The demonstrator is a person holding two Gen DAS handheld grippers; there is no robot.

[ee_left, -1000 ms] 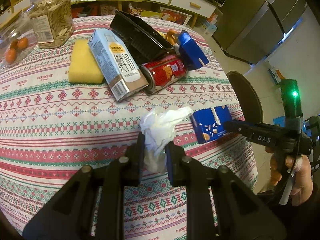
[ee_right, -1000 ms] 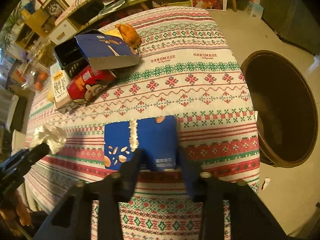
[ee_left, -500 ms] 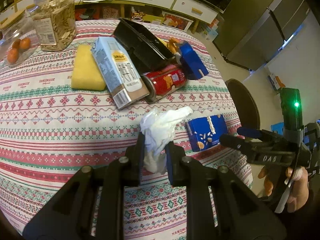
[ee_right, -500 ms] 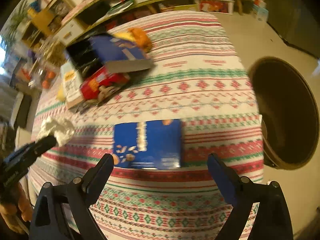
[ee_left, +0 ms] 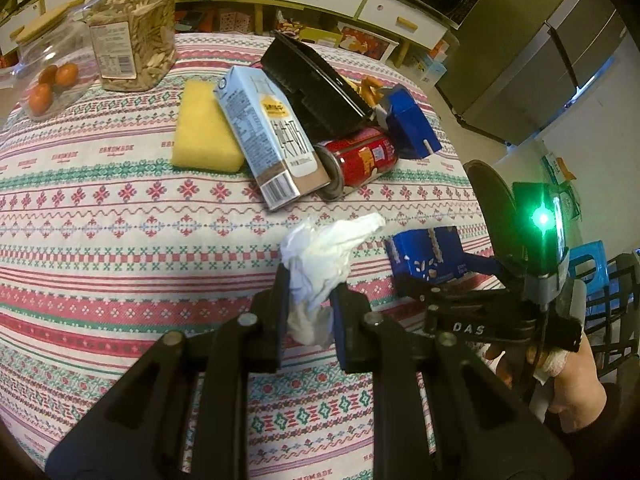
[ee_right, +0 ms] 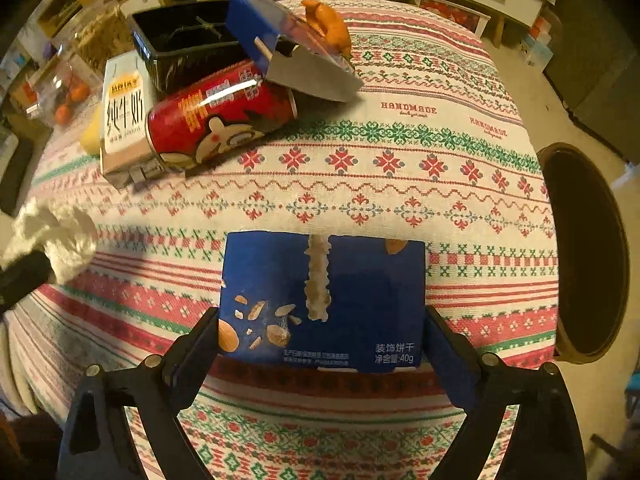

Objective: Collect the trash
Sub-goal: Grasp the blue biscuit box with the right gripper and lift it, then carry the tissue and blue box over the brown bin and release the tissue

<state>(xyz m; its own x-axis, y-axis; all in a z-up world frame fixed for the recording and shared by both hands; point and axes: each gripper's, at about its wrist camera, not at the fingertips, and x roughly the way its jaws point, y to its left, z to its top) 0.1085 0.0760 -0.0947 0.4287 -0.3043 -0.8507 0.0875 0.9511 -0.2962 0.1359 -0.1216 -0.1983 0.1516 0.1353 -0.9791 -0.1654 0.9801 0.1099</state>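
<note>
Right wrist view is showing the right gripper straddling the blue biscuit box on the tablecloth, jaws wide, seemingly not yet pinching. The left gripper is clamping a crumpled tissue. Next, I judge, the right jaws need closing squarely on the box's sides.

The tablecloth is woven cloth with a rough knit-like texture, while the crumpled tissue is soft, matt white paper. The red can is glossy metal catching a bright highlight, the blue biscuit box is smooth printed cardboard, and the yellow sponge looks porous and dull. The gripper fingers are matt black plastic.
</note>
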